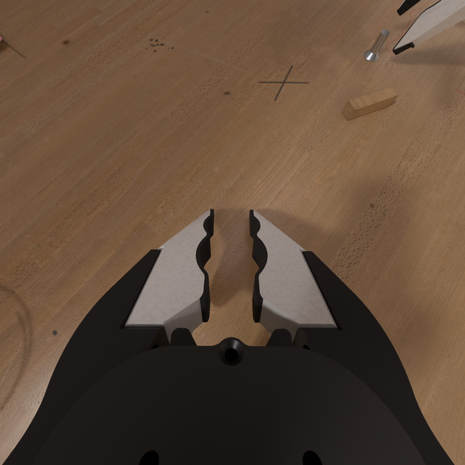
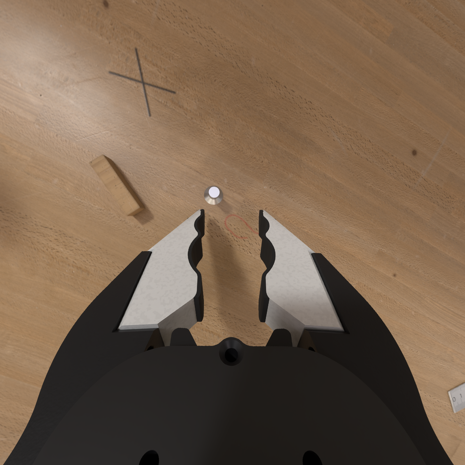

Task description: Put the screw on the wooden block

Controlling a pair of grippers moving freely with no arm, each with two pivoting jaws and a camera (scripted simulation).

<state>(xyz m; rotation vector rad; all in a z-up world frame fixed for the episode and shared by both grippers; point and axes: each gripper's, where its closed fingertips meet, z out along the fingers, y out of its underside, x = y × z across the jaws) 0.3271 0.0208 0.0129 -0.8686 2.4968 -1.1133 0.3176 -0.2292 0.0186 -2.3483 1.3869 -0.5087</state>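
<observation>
Two grippers hang over a broad brown wooden surface point(image 1: 151, 151) marked with grain, dark specks and a pencilled cross point(image 2: 142, 81). The left gripper point(image 1: 231, 214) fills the lower half of its own view, its pale fingers with black wavy inner edges parted, nothing between them, only bare wood below. The right gripper point(image 2: 231, 214) is likewise spread apart and empty, pointing almost straight down. From the left wrist view, the right gripper point(image 1: 402, 30) appears far off in the upper right corner, just beside the screw.

The wooden block point(image 2: 116, 185), a light tan oblong, lies flat on the surface to the left of the right gripper's fingers, well apart from the left gripper. The screw point(image 2: 213, 195), silver metal, stands head down with its shaft pointing up, on the surface just beyond the right gripper's left fingertip and near the block without touching it. A thin red loop point(image 2: 227, 227), perhaps thread or a drawn line, lies between the right gripper's fingers. A pale ruler corner point(image 2: 456, 400) shows at the right edge.
</observation>
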